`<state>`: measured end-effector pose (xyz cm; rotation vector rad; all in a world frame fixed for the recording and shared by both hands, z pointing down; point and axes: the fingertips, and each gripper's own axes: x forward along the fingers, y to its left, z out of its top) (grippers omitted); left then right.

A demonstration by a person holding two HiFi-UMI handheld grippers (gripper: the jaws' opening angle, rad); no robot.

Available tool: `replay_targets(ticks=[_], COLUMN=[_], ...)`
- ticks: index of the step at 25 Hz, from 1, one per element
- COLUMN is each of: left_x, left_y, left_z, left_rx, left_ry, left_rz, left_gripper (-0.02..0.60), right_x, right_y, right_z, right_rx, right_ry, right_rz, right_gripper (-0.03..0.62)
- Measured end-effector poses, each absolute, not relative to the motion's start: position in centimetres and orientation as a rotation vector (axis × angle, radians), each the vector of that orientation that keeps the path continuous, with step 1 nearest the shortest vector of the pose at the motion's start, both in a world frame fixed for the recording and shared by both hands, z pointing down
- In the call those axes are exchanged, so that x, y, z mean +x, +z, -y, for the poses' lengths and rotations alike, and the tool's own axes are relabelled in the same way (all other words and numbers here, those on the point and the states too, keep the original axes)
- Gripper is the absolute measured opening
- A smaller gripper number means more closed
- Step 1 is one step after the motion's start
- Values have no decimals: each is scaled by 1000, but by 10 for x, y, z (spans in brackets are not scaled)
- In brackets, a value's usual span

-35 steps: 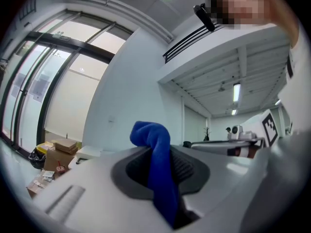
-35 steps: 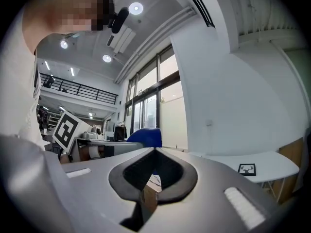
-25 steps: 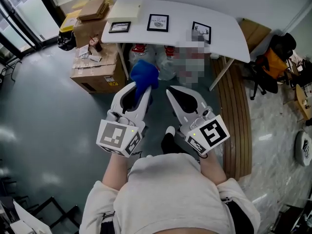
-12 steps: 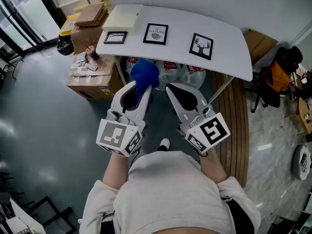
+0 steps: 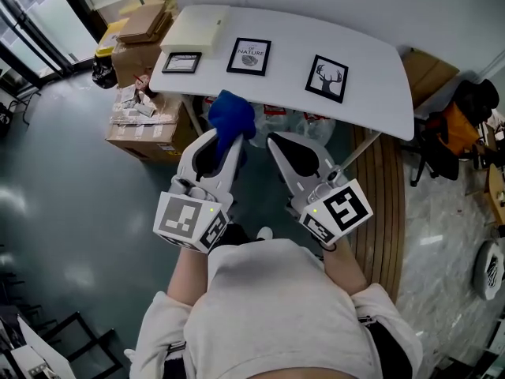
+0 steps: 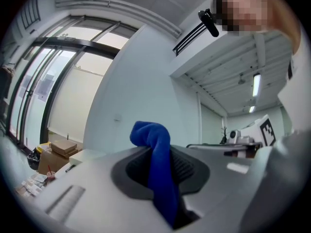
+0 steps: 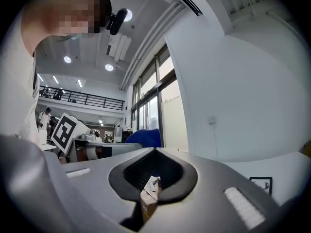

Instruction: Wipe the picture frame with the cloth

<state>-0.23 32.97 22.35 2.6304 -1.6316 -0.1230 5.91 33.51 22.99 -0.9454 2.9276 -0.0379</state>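
Three black picture frames lie on the white table (image 5: pixel 371 93): a small one (image 5: pixel 181 62) at the left, a printed one (image 5: pixel 249 56) in the middle, and a deer picture (image 5: pixel 327 77) at the right. My left gripper (image 5: pixel 226 138) is shut on a blue cloth (image 5: pixel 230 117), which bunches above the jaw tips and hangs just short of the table's near edge. In the left gripper view the cloth (image 6: pixel 156 164) runs down between the jaws. My right gripper (image 5: pixel 274 142) is shut with nothing in it, beside the left one. The deer picture (image 7: pixel 260 184) also shows in the right gripper view.
Cardboard boxes (image 5: pixel 142 109) stand on the floor left of the table, with more stacked behind. A flat beige box (image 5: pixel 195 27) lies on the table's far left corner. Bags sit under the table. A wooden bench (image 5: pixel 384 204) runs along the right, and a chair (image 5: pixel 461 109) stands beyond it.
The table and its frames have drawn nearer to both grippers as the person stepped forward. Both grippers keep the same pose, the left still holding the cloth.
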Motion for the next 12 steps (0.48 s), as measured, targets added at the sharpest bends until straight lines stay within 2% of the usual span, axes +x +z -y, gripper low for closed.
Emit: replay_targets(ticks=[12], left_x=[-30], left_y=[231], left_z=[-258], left_rx=[2664], left_ry=[-94], left_rz=[1561], left_gripper=[66], right_x=[36], right_y=[236], right_z=[-265], right_rx=[-1055], right_ry=[-62], right_rz=[-2890], right_gripper=[2])
